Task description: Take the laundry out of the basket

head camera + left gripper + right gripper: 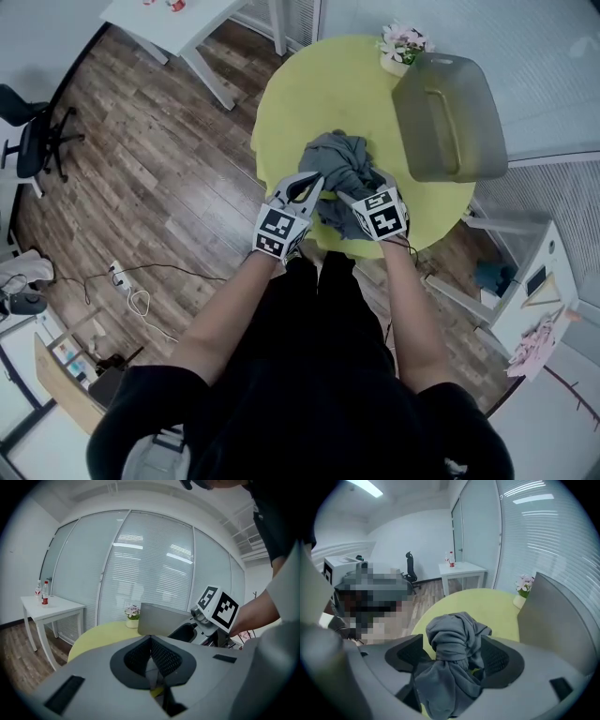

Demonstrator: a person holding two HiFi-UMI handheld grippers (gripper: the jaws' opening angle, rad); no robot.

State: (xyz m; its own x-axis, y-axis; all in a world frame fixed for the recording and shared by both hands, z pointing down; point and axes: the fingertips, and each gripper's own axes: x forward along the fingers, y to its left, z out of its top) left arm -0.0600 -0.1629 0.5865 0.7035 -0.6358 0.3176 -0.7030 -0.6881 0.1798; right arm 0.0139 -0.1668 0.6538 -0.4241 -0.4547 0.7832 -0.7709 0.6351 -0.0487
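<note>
A crumpled grey garment (337, 164) lies on the round yellow table (309, 94), near its front edge. The grey laundry basket (450, 117) is tipped on its side at the table's right, with nothing visible inside. My right gripper (361, 190) is at the garment's near right side. In the right gripper view the garment (452, 639) bulges up between the jaws of the right gripper (457, 656), which stand wide apart. My left gripper (309, 184) touches the garment's left edge. Its jaws (151, 654) are together and no cloth shows between them.
A small pot of pink flowers (401, 47) stands at the table's far edge beside the basket. A white side table (178, 19) is at the back left. An office chair (33, 136) stands far left and cables (131, 281) lie on the wood floor.
</note>
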